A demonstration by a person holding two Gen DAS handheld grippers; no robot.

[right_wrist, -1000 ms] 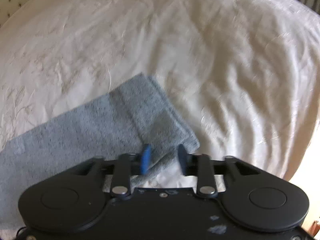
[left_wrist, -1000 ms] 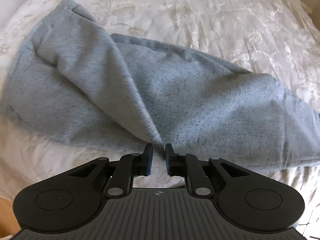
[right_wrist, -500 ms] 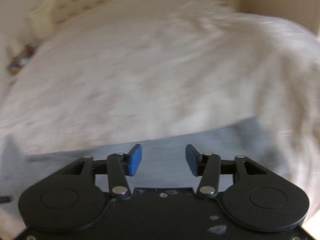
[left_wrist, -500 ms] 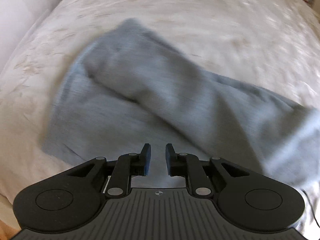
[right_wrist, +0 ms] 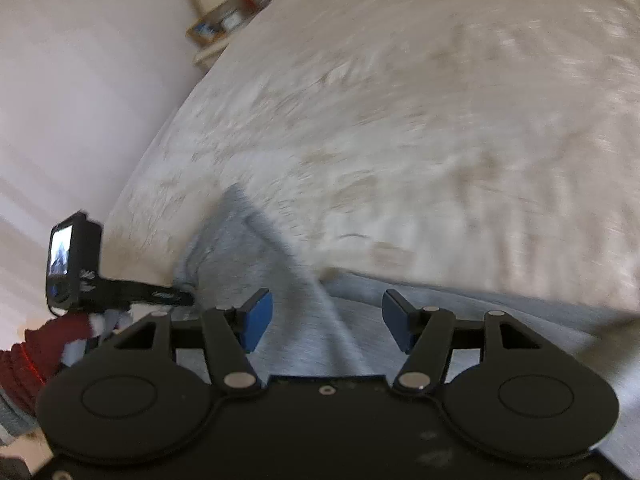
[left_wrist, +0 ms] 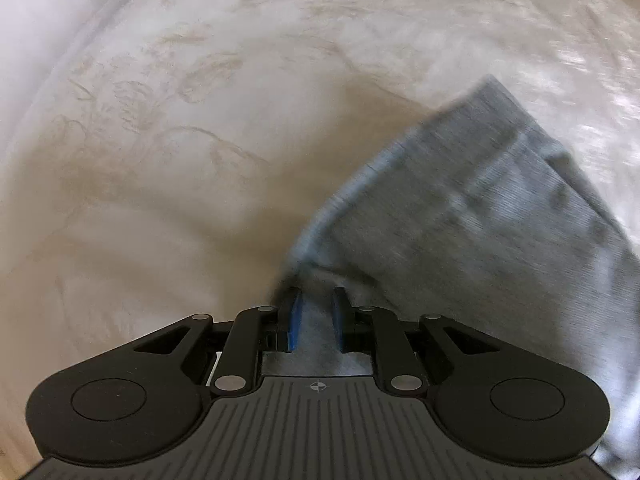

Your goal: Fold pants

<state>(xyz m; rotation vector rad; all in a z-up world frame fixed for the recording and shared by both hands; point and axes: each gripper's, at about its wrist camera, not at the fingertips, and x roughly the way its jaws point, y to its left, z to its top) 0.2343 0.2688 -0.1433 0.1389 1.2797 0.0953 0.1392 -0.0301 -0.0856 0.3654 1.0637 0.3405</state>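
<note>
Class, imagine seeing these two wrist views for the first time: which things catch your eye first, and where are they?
The grey pants stand out, sprawled across the cream bedspread. The left gripper is closed on a bunch of their fabric at bottom centre. In the right wrist view the right gripper hangs open above the cloth.

Cream bedspread [left_wrist: 168, 128] w/ leaf pattern, white wall [right_wrist: 80, 80], blurry nightstand [right_wrist: 224, 26] w/ clutter

A bed [left_wrist: 200, 140] with a cream, faintly patterned cover carries grey pants [left_wrist: 480, 220]. In the left wrist view the pants lie ahead and to the right of the left claw [left_wrist: 316, 314]. In the blurred right wrist view they spread beneath the right claw [right_wrist: 328, 320].
</note>
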